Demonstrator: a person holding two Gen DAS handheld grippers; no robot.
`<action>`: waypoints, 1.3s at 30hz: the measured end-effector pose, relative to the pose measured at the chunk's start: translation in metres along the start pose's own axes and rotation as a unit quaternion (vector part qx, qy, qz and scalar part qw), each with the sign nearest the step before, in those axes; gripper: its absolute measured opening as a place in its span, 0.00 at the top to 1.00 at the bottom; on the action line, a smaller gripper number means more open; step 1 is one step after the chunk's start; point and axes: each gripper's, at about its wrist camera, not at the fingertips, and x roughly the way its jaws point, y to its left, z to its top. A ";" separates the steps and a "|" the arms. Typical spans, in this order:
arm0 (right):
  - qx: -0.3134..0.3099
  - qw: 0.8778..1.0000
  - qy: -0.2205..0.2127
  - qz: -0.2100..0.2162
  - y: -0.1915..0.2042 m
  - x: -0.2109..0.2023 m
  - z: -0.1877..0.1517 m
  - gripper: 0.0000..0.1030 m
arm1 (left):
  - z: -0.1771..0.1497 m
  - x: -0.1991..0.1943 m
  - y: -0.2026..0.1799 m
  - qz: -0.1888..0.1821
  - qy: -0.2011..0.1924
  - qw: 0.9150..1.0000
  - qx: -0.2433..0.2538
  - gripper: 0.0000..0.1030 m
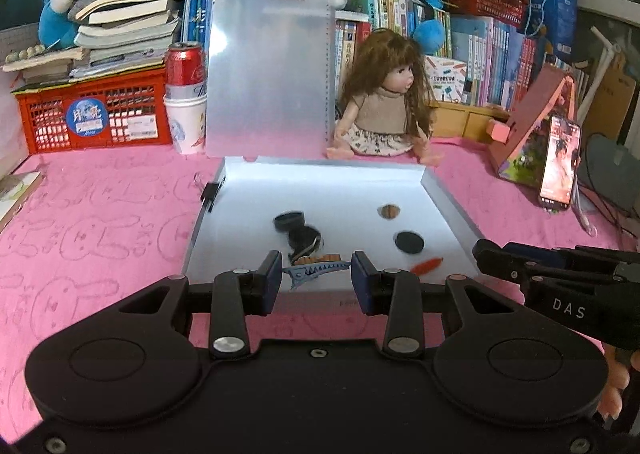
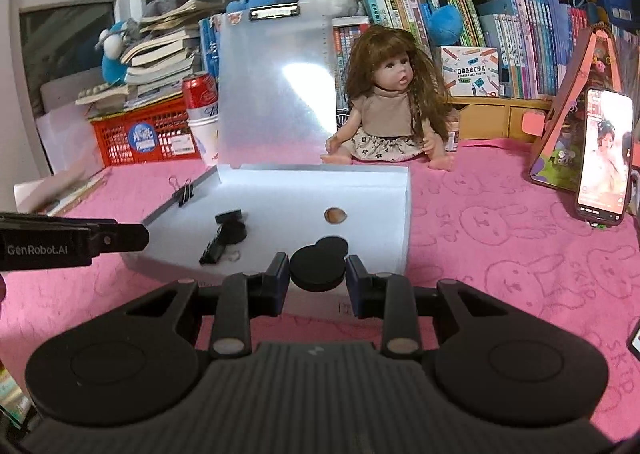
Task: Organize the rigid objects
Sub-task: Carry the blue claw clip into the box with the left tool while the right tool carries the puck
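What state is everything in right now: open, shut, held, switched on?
Left gripper: shut on blue toothed plastic hair clip.
Right gripper: shut on flat black round disc.
Translucent plastic box lid: open, standing upright.
Dark-cased smartphone: screen lit, propped upright.
Red metal drink can: upright in white paper cup.

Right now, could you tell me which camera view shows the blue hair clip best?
The left wrist view: the blue hair clip is held crosswise between that gripper's fingers, teeth visible. The right wrist view doesn't show it.

"DAS" and "GenRobot.AI" on the tongs; "POCKET LABEL PRINTER" on a box.
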 end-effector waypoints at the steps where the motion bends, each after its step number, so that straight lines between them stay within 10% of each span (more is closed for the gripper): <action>1: 0.005 1.000 0.000 0.000 -0.001 0.002 0.003 0.65 | 0.003 0.002 -0.001 0.000 -0.002 1.000 0.000 0.65; 39: 0.094 0.992 0.082 0.003 -0.029 0.123 0.085 0.65 | 0.087 0.152 0.019 0.033 0.059 0.997 -0.041 0.65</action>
